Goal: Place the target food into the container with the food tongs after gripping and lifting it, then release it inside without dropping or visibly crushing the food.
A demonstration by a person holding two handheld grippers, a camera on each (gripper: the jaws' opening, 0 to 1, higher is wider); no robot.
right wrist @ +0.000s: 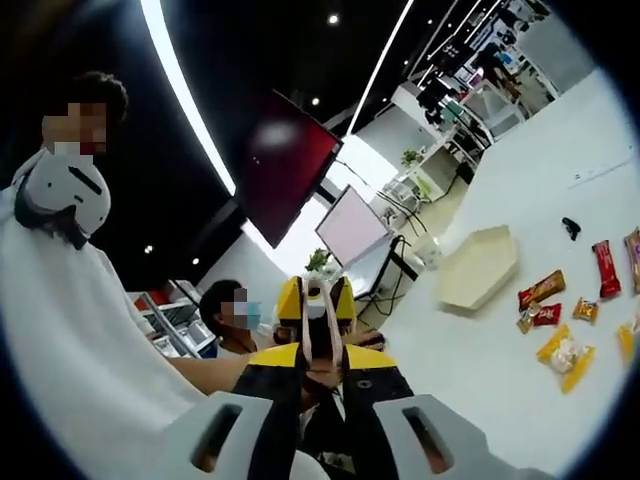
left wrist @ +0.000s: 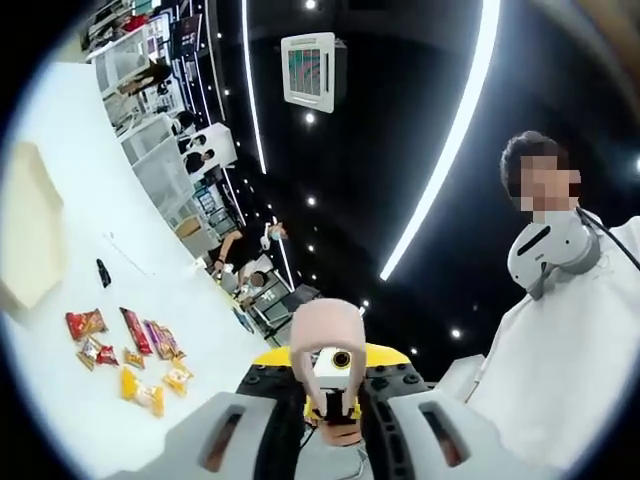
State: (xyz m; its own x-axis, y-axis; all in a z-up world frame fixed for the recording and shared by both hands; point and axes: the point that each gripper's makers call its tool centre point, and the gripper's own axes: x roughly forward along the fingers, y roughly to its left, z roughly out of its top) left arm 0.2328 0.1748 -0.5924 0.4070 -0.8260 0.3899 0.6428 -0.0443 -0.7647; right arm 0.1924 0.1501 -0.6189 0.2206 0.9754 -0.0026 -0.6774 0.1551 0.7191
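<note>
My left gripper (left wrist: 330, 375) points up toward the ceiling, its yellow and black jaws shut on pink food tongs (left wrist: 326, 335), whose rounded looped end stands above the jaws. My right gripper (right wrist: 316, 298) is also tilted upward, its yellow-tipped jaws close together on a thin pale strip (right wrist: 316, 318) seen edge-on, which looks like tongs. Several wrapped snack packets (left wrist: 125, 350) (right wrist: 560, 310) lie on the white table (left wrist: 120, 200) (right wrist: 480, 390). A beige open container (left wrist: 30, 230) (right wrist: 478, 265) sits beyond them. Both grippers are high above the food.
A person in a white top with a headset around the neck (left wrist: 560, 300) (right wrist: 60, 260) stands close by. A small black item (left wrist: 103, 272) (right wrist: 571, 227) lies on the table. Desks, screens and seated people fill the background.
</note>
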